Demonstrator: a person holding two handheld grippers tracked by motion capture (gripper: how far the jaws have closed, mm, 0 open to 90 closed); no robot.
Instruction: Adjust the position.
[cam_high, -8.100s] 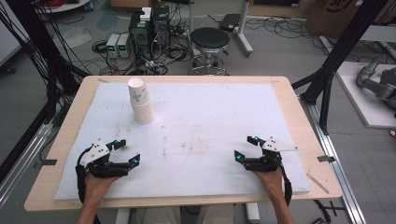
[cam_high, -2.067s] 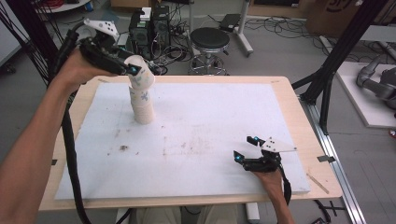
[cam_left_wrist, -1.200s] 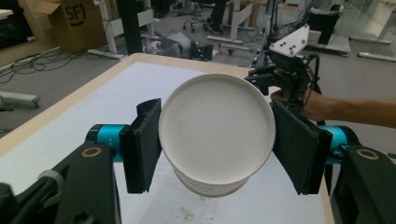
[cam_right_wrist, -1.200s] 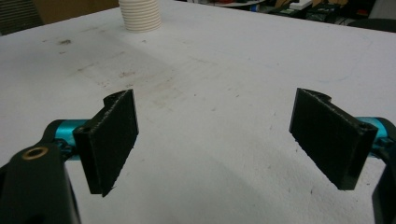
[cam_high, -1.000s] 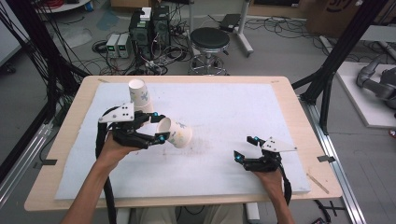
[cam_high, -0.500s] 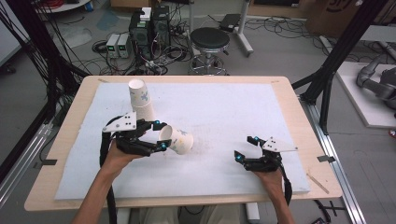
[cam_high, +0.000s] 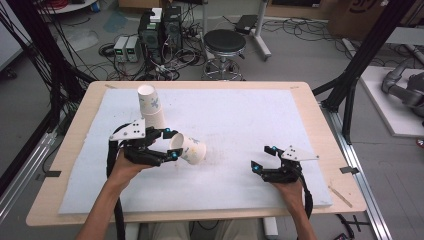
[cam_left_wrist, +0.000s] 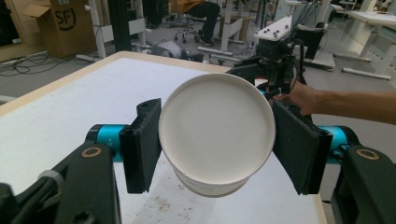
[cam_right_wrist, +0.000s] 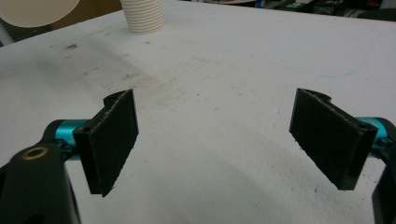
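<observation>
Between the left hand-held gripper's (cam_left_wrist: 215, 144) jaws, an empty paper cup (cam_left_wrist: 216, 133) on its side; right hand-held gripper (cam_right_wrist: 233, 140) wide.

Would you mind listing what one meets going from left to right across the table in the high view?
Left gripper → paper cup lying sideways in its jaws → right gripper, jaws apart with nothing between them. I have left out the stack of cups, since it stands behind the left gripper and overlaps it.

White paper cup (cam_high: 189, 148) with blue pattern, black fingers (cam_left_wrist: 141, 144), white mat (cam_high: 260, 120).
</observation>
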